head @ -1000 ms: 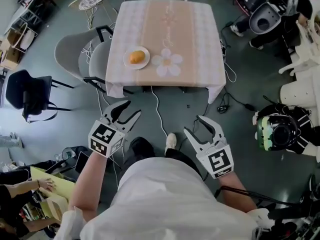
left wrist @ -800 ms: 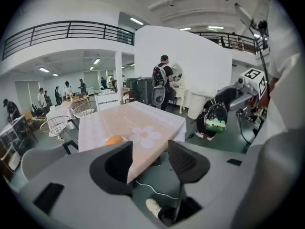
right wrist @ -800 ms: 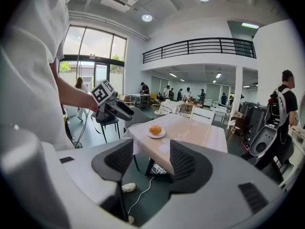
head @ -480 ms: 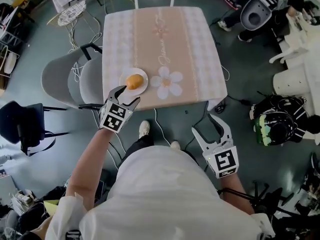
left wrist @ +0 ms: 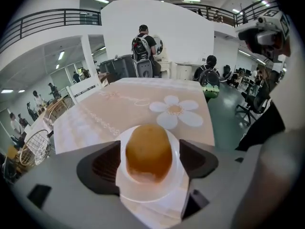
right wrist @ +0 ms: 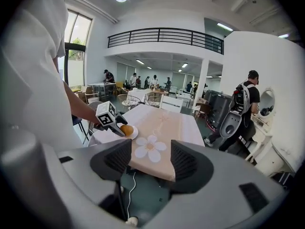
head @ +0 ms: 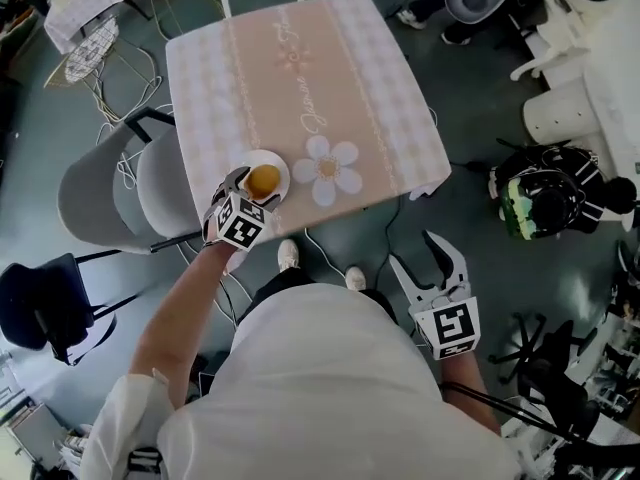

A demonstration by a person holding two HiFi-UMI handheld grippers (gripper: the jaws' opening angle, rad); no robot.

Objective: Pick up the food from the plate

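**Left of table.** Two grey chairs [head: 100, 190] stand side by side against the table's left edge, both unoccupied. They play no part in the task.

**Table, near-left corner.** One table [head: 300, 68] is present, covered with a checked and striped cloth. One white plate [head: 281, 164] sits near the corner closest to the person, presumably set there for easy reach. It carries one piece of food [head: 264, 180], a rounded orange-brown item resting at the plate's centre.

**Left gripper.** The left gripper [head: 256, 186] is extended over the plate's near rim, with one jaw on each side of the food. The left gripper view shows the jaws opening. There is a clear gap between each pad and the food, so nothing is gripped. In my judgement the jaws are being spread to clear the food's width before closing on it. The pick-up has not yet happened and the food remains on the plate.

**Table, centre front.** One white flower print [head: 328, 168] lies on the cloth just right of the plate. It is a pattern, not an object.

**Right gripper.** The right gripper [head: 416, 252] is held low off the table's near edge, well apart from the plate. Its jaws are wide and nothing is between them. It appears to be parked, leaving the job to the left gripper.

**Count.**
- Grippers: two
- Plate: one
- Food item: one
- Table: one
- Grey chairs: two
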